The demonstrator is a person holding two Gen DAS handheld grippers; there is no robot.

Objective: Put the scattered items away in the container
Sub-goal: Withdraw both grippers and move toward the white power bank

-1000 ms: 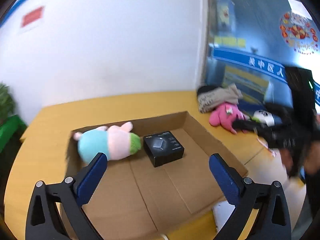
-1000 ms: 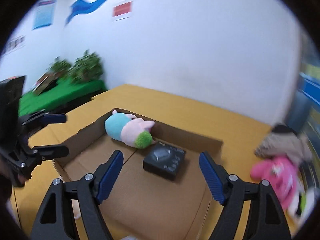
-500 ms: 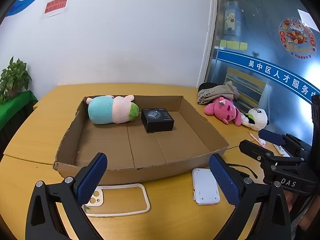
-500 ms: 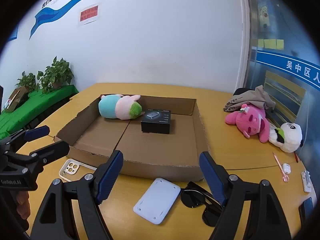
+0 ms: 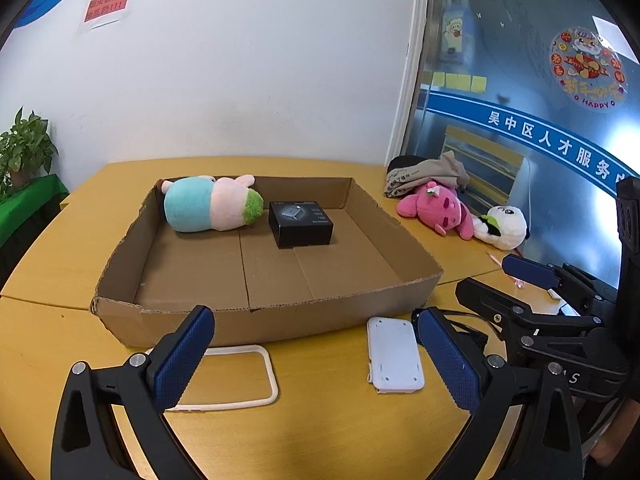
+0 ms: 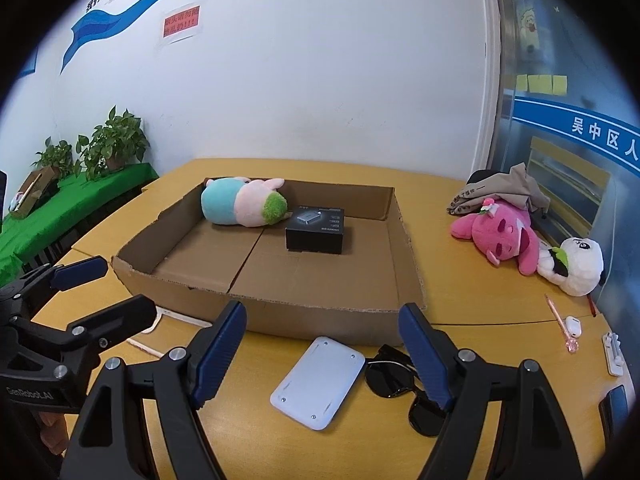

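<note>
Left wrist view: left gripper (image 5: 314, 346) is held open, empty; white pad (image 5: 395, 354) lies at 5 o'clock of the cardboard box (image 5: 256, 322), just outside its near wall.

Right wrist view: right gripper (image 6: 322, 346) is spread, empty, above the pad; sunglasses (image 6: 394, 376) lie beside it. Pickup judged next: the wall must be cleared; the box floor is largely free.

The left gripper (image 5: 316, 354) hangs wide open and empty over the table (image 5: 320, 420). Below its left side lies a case (image 5: 256, 396); a white pad (image 5: 394, 356) lies just beside its right. Ahead, the box (image 5: 256, 320) holds a plush (image 5: 212, 206) and a black carton (image 5: 301, 223). The right gripper (image 5: 504, 284) shows at right.
</note>
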